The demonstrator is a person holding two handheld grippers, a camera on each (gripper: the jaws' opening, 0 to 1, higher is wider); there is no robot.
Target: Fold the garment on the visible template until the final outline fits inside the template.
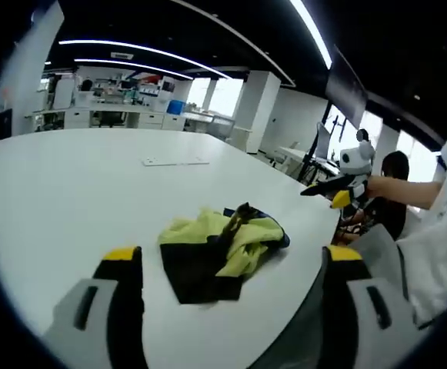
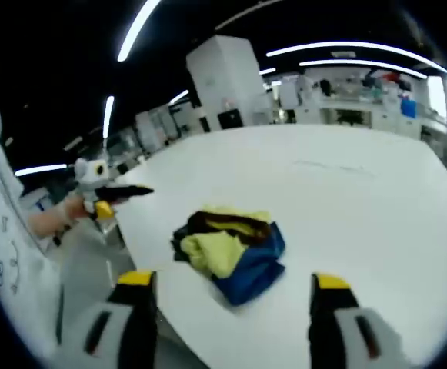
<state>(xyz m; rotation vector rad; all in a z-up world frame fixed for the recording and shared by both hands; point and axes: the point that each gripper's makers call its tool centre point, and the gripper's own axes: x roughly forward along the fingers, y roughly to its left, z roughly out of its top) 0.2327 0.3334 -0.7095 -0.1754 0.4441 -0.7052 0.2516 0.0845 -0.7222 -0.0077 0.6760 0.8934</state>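
Both tools hover off the table edge, and the crumpled yellow, black and blue garment point(image 1: 221, 250) sits in a heap on the big white table point(image 1: 77, 192), near its edge — folding hasn't started, by my read. The left gripper point(image 1: 231, 261) stands wide open, holding nothing; the right gripper point(image 2: 229, 283) likewise spread and empty. Next up, I'd say: come in, pinch the cloth and spread it flat. A faint rectangular outline point(image 1: 175, 161), possibly the template, lies well beyond the garment. The right gripper view brings out the blue panel point(image 2: 250, 269); the left gripper view favours the black.
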